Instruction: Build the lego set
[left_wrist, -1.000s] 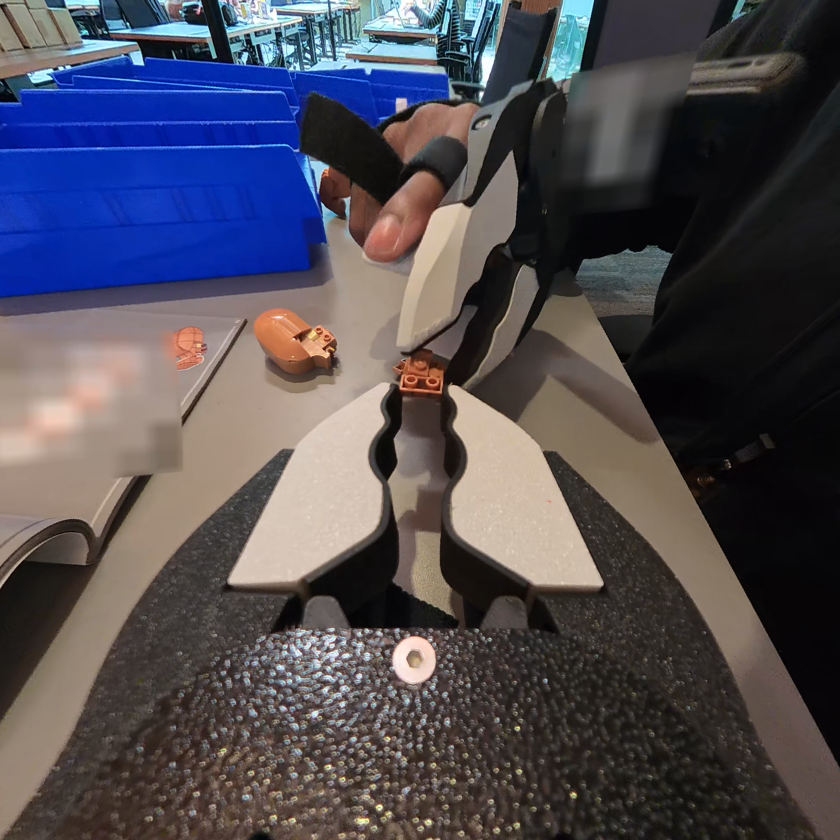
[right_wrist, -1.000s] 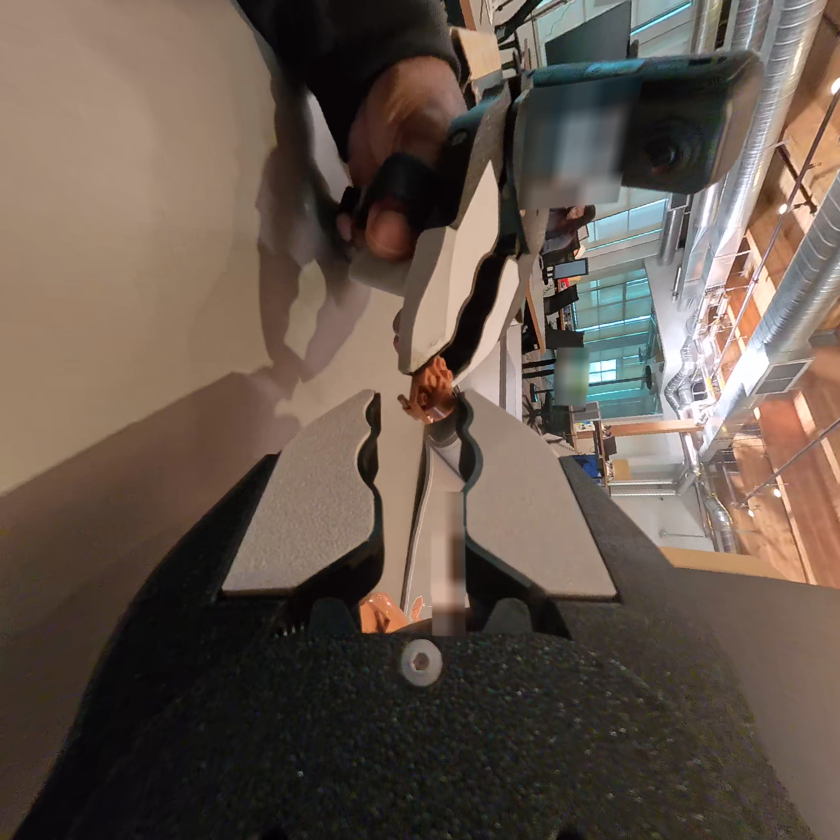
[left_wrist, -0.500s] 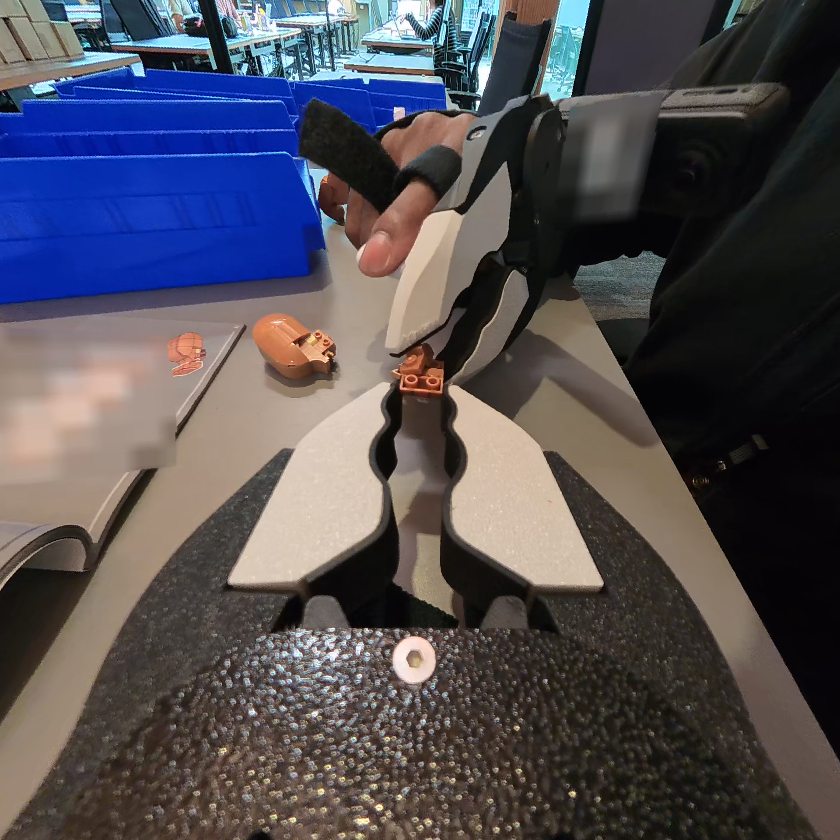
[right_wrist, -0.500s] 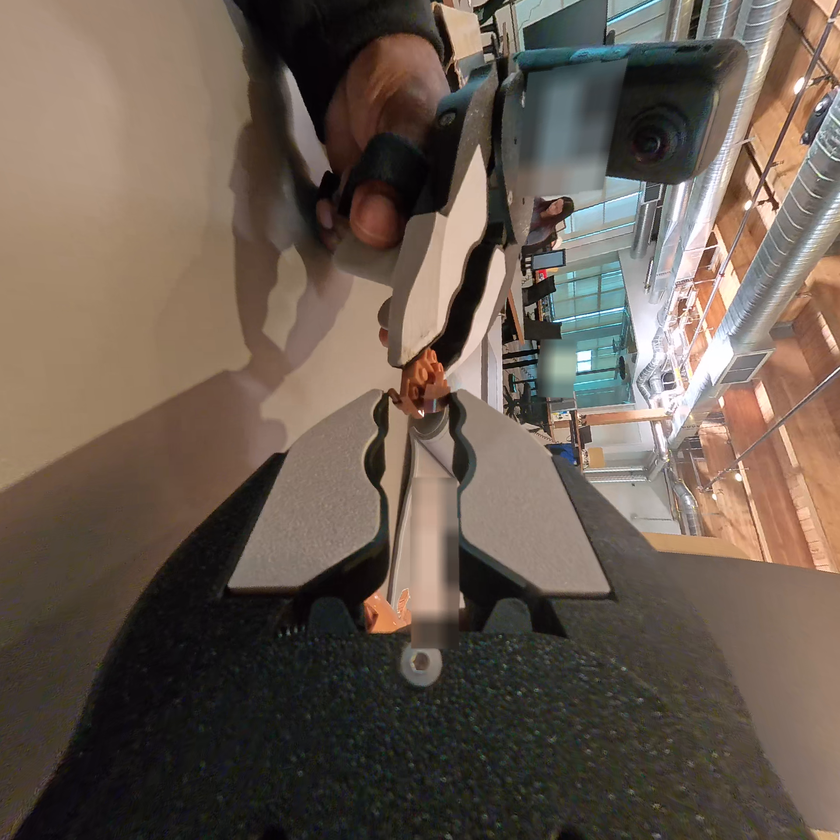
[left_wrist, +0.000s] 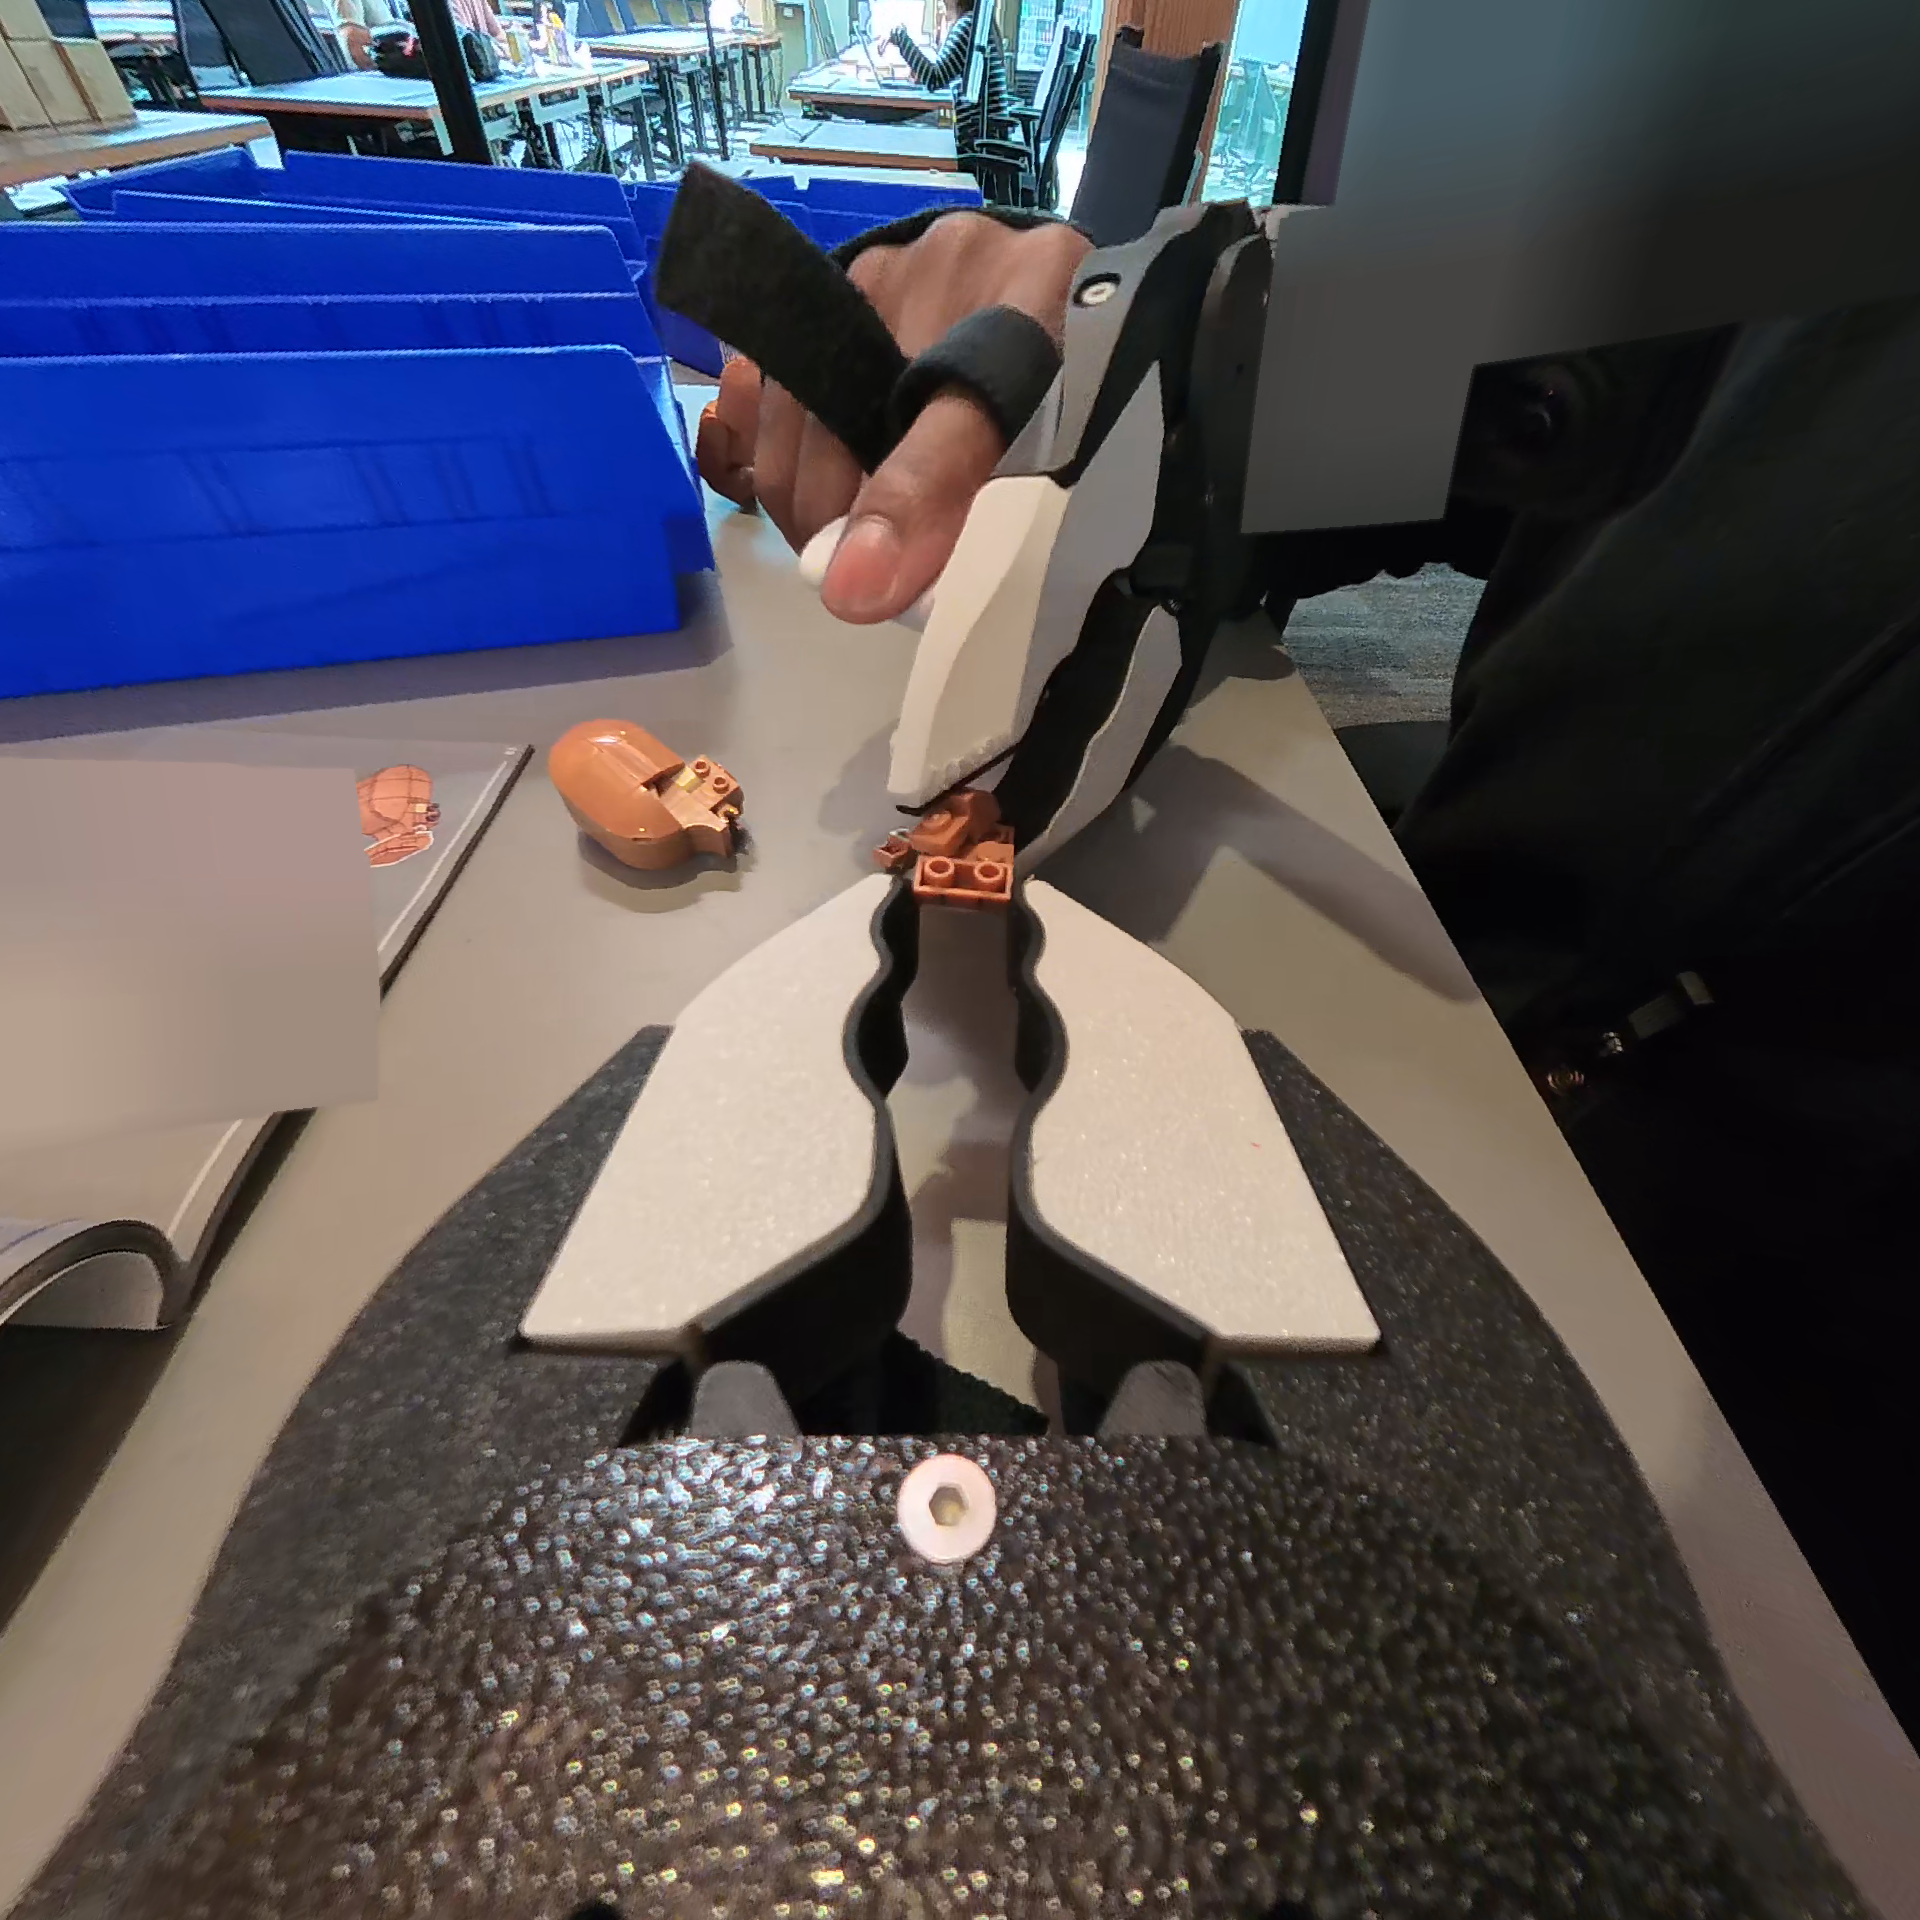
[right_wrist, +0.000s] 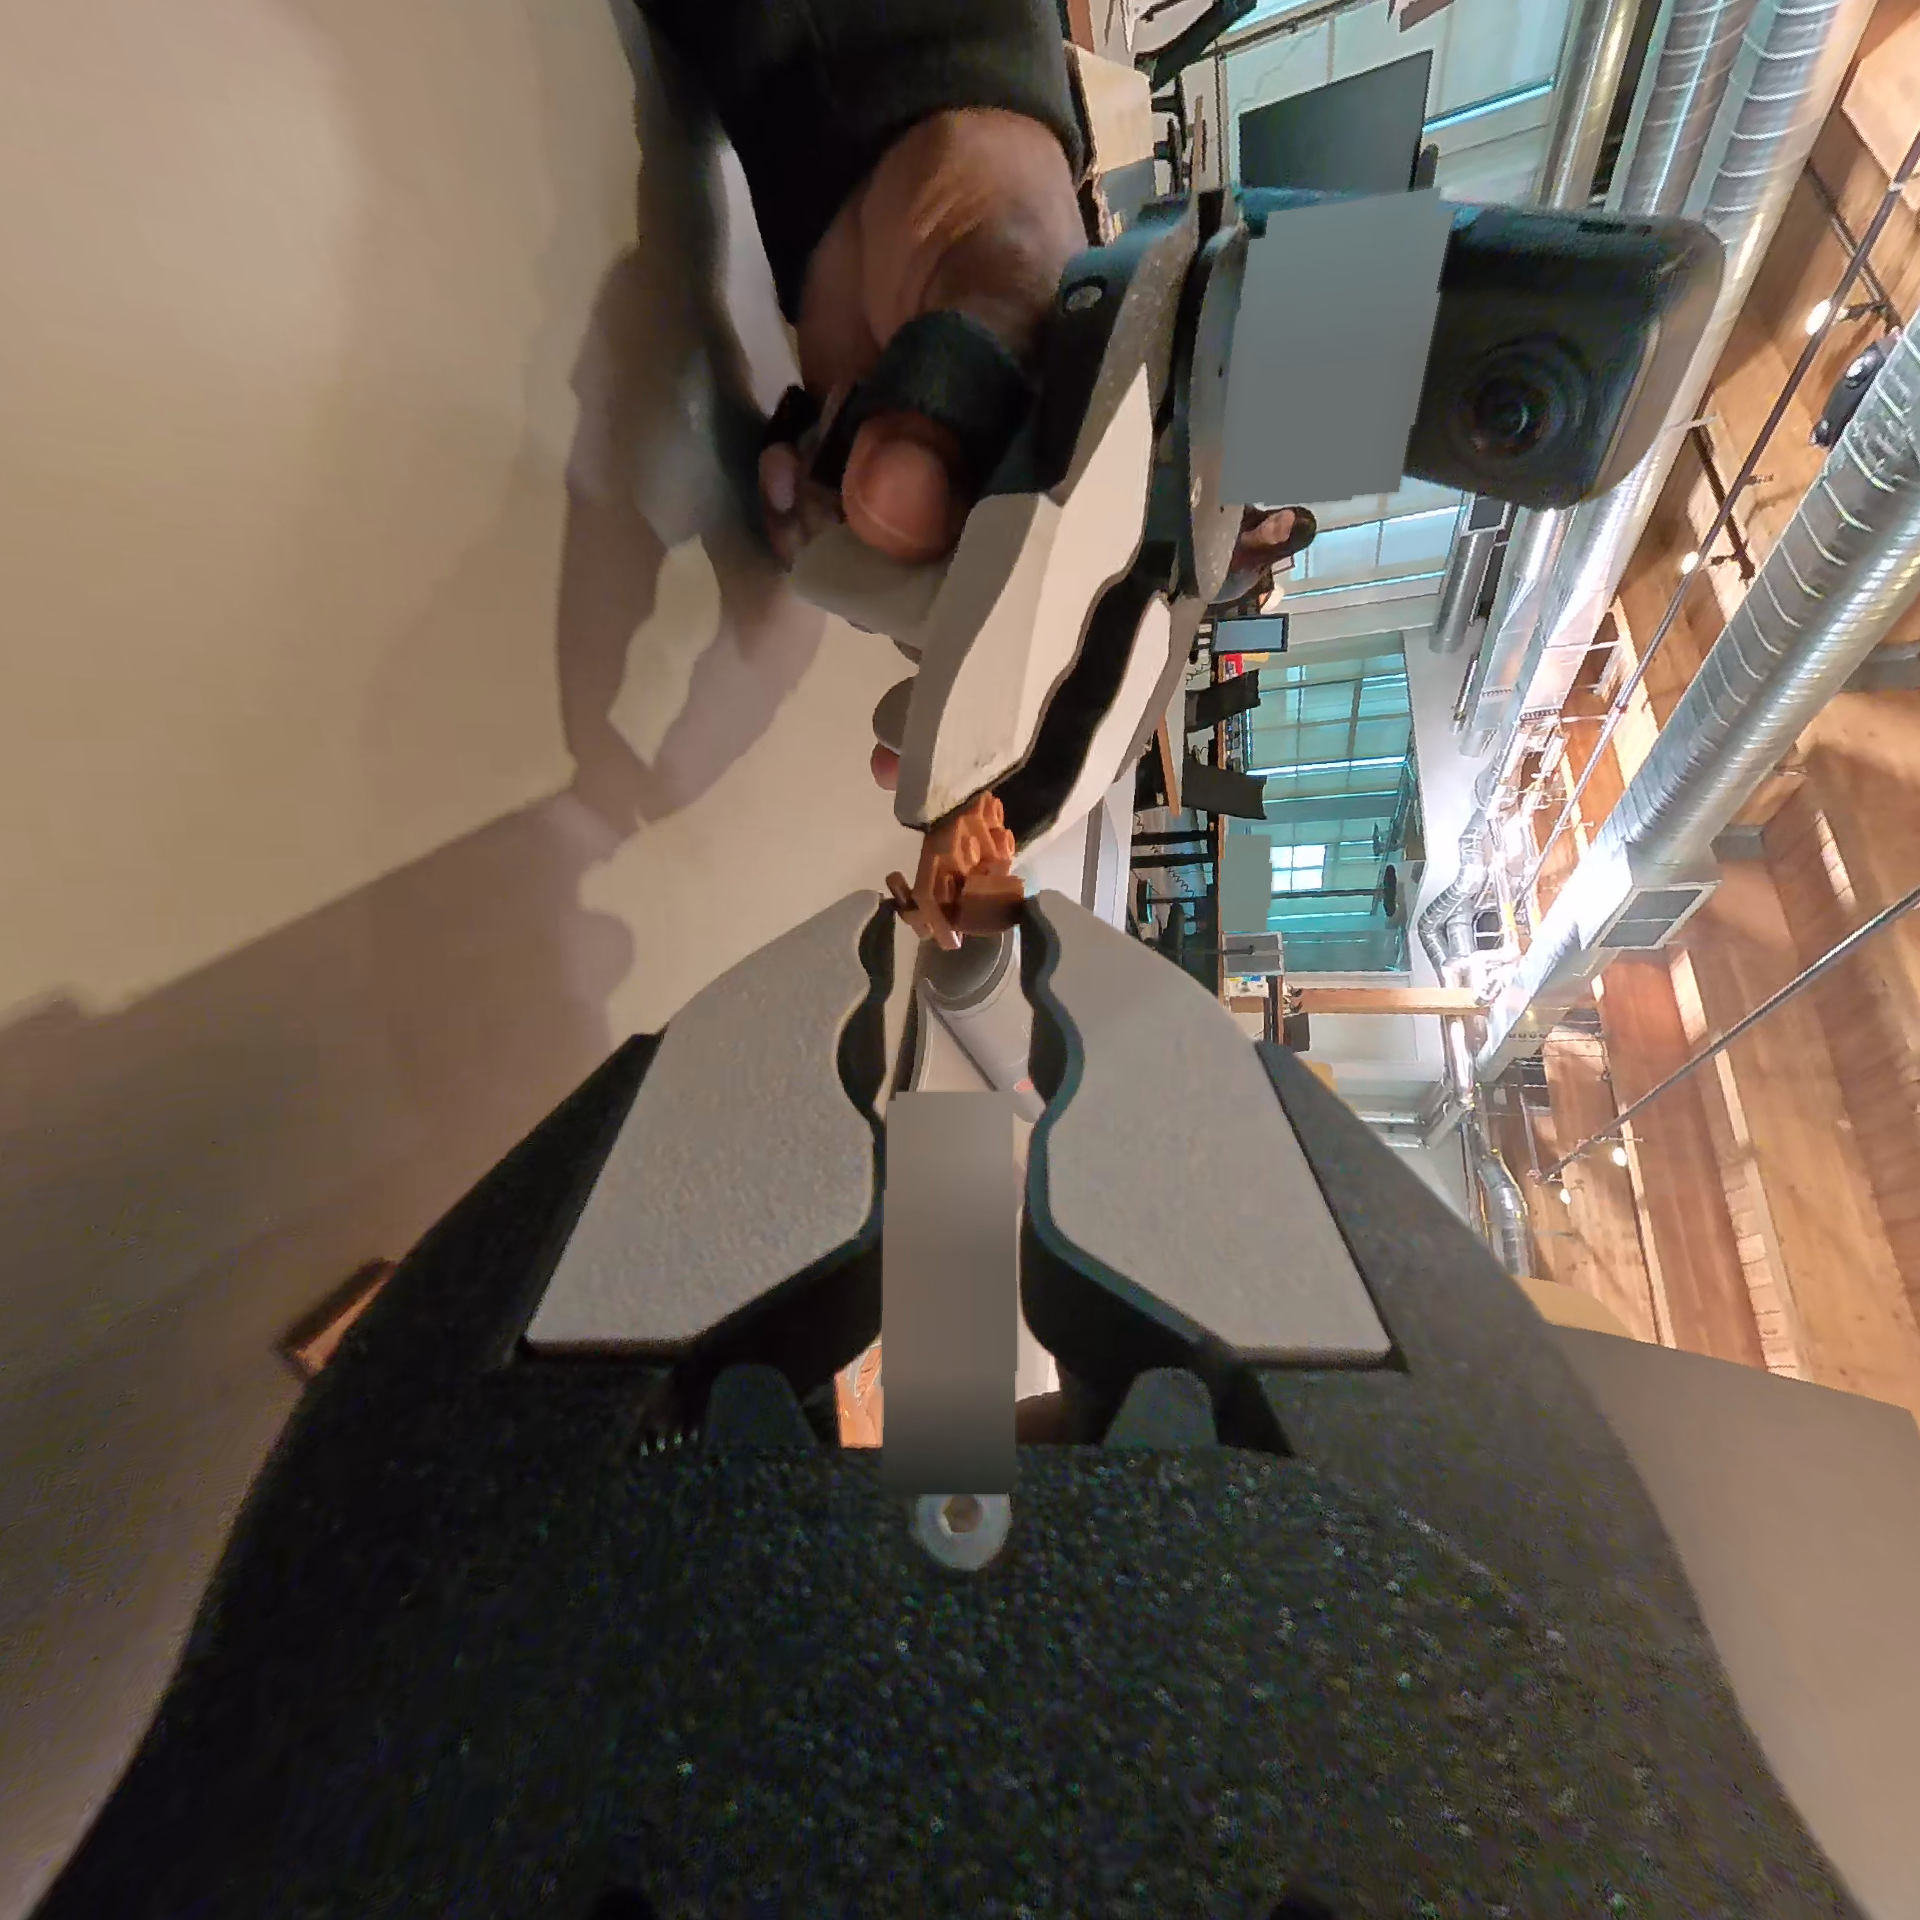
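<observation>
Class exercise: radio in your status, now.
Left gripper shut on brown brick. Right gripper shut on brown sub-assembly, pieces meeting. Rounded brown shell waits aside; nothing in the way.

A grey table (left_wrist: 1226, 935) carries everything here. Along its far left side stand blue plastic bins (left_wrist: 312, 499), rows of them, one behind another. Past the bins, farther tables (left_wrist: 416, 99) and dark chairs (left_wrist: 1138, 114) fill the room. Overhead from the table, silver ducts (right_wrist: 1766, 582) run along wooden walls.
</observation>
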